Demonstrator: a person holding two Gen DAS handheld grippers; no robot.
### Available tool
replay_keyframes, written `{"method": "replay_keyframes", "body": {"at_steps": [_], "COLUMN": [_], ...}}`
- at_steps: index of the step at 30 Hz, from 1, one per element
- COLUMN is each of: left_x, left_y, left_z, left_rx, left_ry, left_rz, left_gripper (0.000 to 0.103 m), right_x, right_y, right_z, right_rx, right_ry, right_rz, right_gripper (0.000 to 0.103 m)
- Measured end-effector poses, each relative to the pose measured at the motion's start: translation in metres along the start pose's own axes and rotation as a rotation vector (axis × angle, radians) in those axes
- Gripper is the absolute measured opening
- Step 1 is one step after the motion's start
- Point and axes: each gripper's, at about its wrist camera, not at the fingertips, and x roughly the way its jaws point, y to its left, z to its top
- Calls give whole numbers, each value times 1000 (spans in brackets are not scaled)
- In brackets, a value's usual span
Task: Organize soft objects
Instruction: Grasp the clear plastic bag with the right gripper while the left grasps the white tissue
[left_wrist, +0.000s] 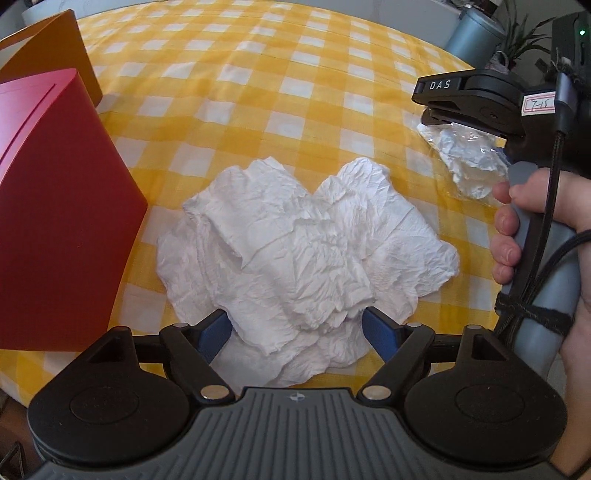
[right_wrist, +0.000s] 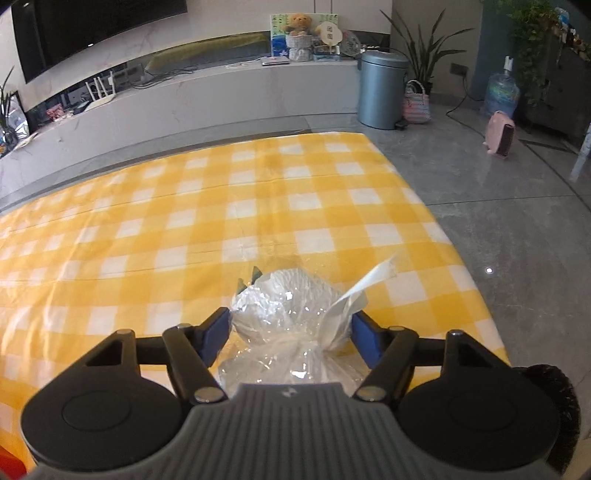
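Observation:
A crumpled white tissue sheet (left_wrist: 295, 251) lies spread on the yellow checked tablecloth (left_wrist: 258, 85). My left gripper (left_wrist: 299, 332) points down over its near edge, open wide, with the blue pads (left_wrist: 218, 330) on either side of the paper and not pressing it. My right gripper (right_wrist: 291, 332) is shut on a clear plastic bag (right_wrist: 288, 306) stuffed with white tissue, a pad against each side. In the left wrist view the right gripper (left_wrist: 430, 109) sits at the right, held by a hand (left_wrist: 506, 229), with the plastic bag (left_wrist: 465, 158) in its jaws.
A red box (left_wrist: 55, 221) stands close on the left of the tissue, with an orange box (left_wrist: 51, 55) behind it. The table's right edge (right_wrist: 461, 258) drops to a grey floor. A grey bin (right_wrist: 382, 88) and plants stand beyond the table.

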Motion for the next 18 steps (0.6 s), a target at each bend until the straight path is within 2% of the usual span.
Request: {"method": "replay_keyframes", "body": {"at_steps": [3, 8, 11, 13, 15, 18], "left_x": [-2, -4, 0, 1, 4, 7], "left_y": [5, 13, 14, 16, 18, 16], "left_z": [-1, -3, 2, 6, 10, 17], "left_rx": [6, -28, -35, -75, -104, -116], "left_ry": [-1, -16, -22, -32, -34, -31], "left_rz": [-30, -67, -71, -86, -102, -123], "left_gripper": [95, 95, 96, 96, 98, 98], "right_x": [-6, -35, -49, -51, -51, -47], "right_y": [-1, -5, -6, -6, -9, -15], "right_z": [-1, -14, -30, -37, -38, -39], "right_rx": [-25, -74, -78, -89, -49, 23], "right_ry": [19, 107, 151, 167, 183, 241], "right_rz": [16, 45, 155, 181, 209, 335], "right_gripper": [64, 63, 63, 63, 63, 63]}}
